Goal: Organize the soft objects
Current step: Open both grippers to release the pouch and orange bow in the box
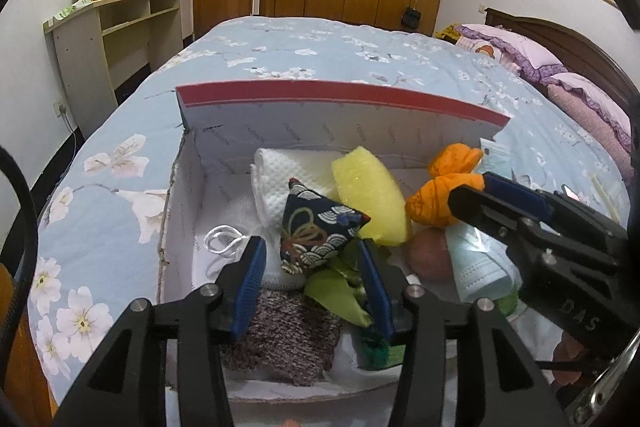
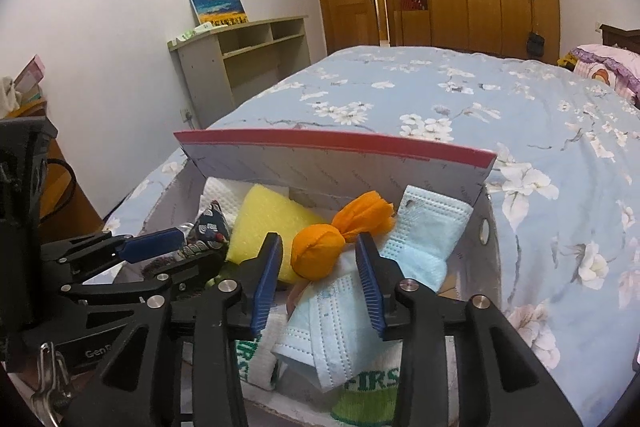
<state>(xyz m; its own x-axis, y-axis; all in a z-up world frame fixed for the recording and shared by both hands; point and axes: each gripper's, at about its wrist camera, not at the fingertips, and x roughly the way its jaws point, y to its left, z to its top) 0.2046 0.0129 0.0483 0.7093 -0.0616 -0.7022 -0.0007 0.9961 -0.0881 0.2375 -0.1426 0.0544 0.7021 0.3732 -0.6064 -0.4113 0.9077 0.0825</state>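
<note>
Your left gripper [image 1: 312, 279]: jaws spread, navy patterned pouch [image 1: 316, 227] between them low centre, pads not pressing it. Your right gripper [image 2: 320, 279]: jaws spread around orange cloth bundle [image 2: 320, 251], no pinch visible. Cardboard box [image 1: 192, 187] sits on floral bedspread [image 1: 280, 43], lid raised, red edge, faint repeated print on lining unreadable. Inside: yellow sponge [image 1: 370, 195], white towel roll [image 1: 280, 179], face masks [image 2: 344, 307], sock [image 2: 372, 387] lettered "FIRS", bottom centre. Gripper bodies read "DAS", "Gen".
</note>
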